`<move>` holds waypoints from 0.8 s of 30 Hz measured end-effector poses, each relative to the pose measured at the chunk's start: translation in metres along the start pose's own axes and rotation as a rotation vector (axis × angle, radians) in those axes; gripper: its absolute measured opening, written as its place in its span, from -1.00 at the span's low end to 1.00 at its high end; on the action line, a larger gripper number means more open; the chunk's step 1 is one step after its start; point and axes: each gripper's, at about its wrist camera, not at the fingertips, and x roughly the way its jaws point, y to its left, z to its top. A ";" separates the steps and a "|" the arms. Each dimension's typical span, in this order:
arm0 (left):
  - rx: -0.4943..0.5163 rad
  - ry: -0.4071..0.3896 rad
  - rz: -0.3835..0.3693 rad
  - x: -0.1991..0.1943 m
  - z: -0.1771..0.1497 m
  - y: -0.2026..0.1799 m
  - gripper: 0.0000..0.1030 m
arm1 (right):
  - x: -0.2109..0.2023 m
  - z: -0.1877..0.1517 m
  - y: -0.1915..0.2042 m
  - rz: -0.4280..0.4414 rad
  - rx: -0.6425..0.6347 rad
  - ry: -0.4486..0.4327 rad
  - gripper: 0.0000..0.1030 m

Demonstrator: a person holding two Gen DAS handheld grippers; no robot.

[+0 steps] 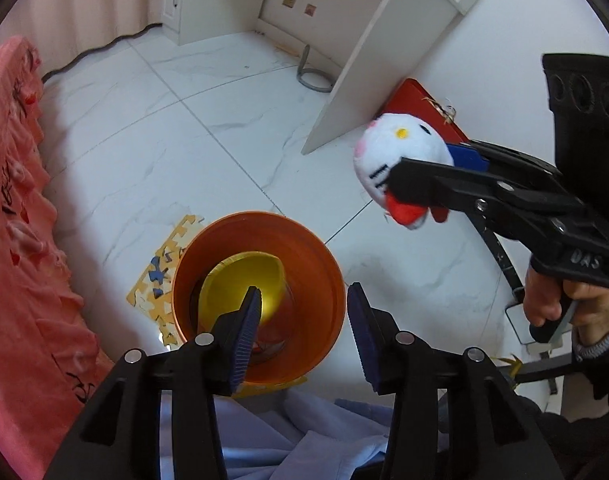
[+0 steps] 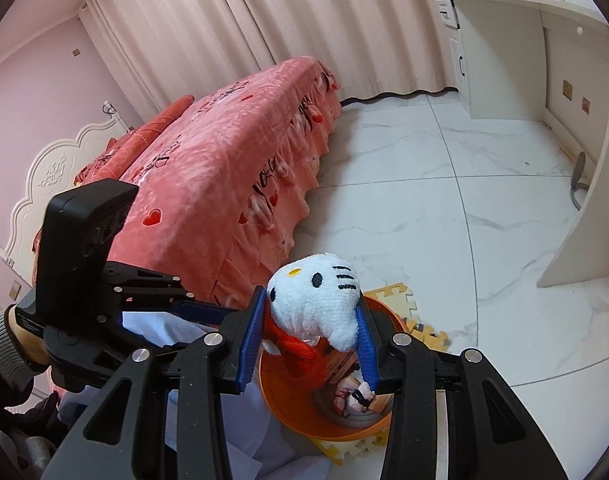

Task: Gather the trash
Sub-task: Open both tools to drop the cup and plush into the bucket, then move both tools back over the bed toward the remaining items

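The Hello Kitty plush (image 2: 324,308) is held in the right claw (image 2: 310,330), above and beside the orange bin (image 1: 260,296); the left claw (image 1: 304,320) is held wide, empty.

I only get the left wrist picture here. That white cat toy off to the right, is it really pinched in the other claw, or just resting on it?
Observer: Pinched. In the right wrist view, the right claw has a blue pad pressed against each side of the plush cat.
Operator: Is it over the orange bucket yet?
Observer: From that camera the bucket shows just behind and below the toy, but I cannot tell whether the toy hangs exactly above it.
Operator: Anything in there besides the yellow thing?
Observer: Yes, a small pink and red item lies at the bottom. It is too small to name.
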 end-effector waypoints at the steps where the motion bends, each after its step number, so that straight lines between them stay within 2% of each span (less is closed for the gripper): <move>1: -0.003 0.000 0.002 0.000 0.000 0.001 -0.10 | 0.002 0.000 0.002 0.003 -0.002 0.003 -0.20; 5: -0.015 -0.005 0.005 -0.008 -0.003 0.000 -0.10 | 0.011 0.000 0.010 0.017 -0.014 0.026 -0.19; 9: -0.030 -0.019 0.045 -0.018 -0.006 0.000 -0.10 | 0.023 -0.001 0.018 0.029 -0.036 0.053 -0.17; 11: -0.037 -0.026 0.053 -0.021 -0.006 0.000 0.01 | 0.028 -0.001 0.025 0.029 -0.049 0.060 -0.11; 16: -0.068 -0.048 0.067 -0.032 -0.010 0.006 0.02 | 0.037 0.001 0.033 0.011 -0.060 0.076 -0.02; 20: -0.080 -0.054 0.080 -0.034 -0.012 0.009 0.02 | 0.037 0.001 0.035 -0.011 -0.063 0.075 0.22; 24: -0.087 -0.058 0.085 -0.036 -0.016 0.012 0.02 | 0.036 0.001 0.037 -0.023 -0.059 0.076 0.25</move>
